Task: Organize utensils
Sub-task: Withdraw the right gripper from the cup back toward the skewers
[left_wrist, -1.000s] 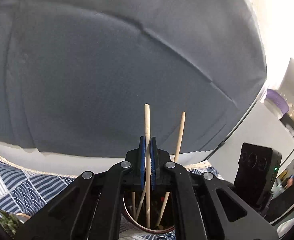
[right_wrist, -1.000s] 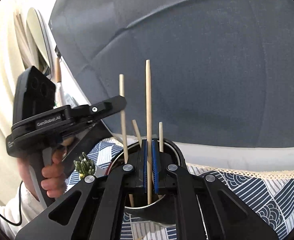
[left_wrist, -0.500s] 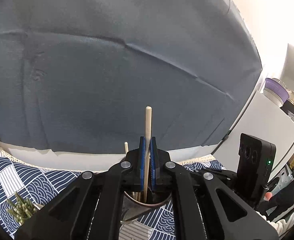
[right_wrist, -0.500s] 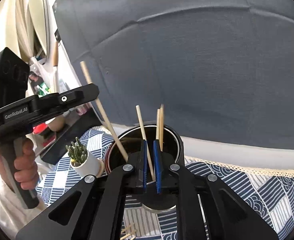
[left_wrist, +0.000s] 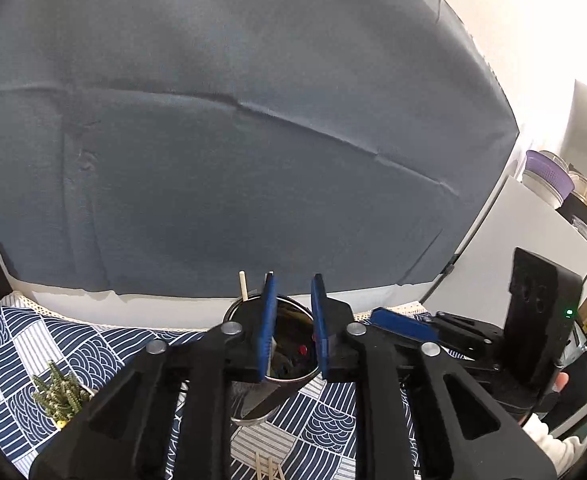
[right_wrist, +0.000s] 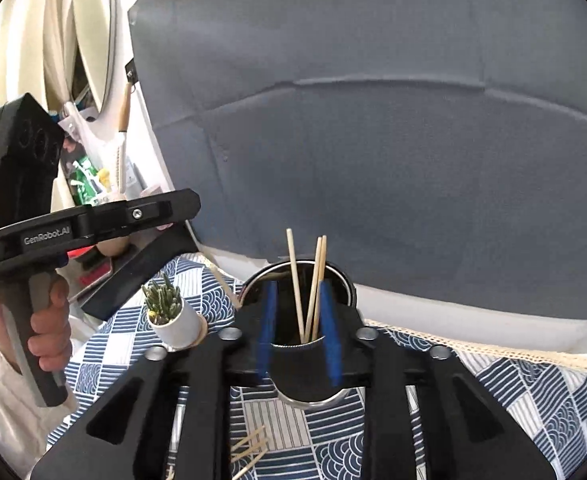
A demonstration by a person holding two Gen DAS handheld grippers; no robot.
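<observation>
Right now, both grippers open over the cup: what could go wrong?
1. The chopsticks lean loosely in the metal cup; the right gripper straddles them, so pulling back carelessly might catch one.
2. The potted plant stands close beside the cup and could be knocked over.

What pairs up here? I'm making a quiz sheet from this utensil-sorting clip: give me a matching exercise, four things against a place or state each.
Things:
1. chopsticks
2. small plant
3. loose sticks
4. right tongs

Places or states:
A. lying flat on the cloth
B. open, holding nothing
C. standing in the metal cup
D. in a white pot left of the cup

Pairs: 1-C, 2-D, 3-A, 4-B
</observation>
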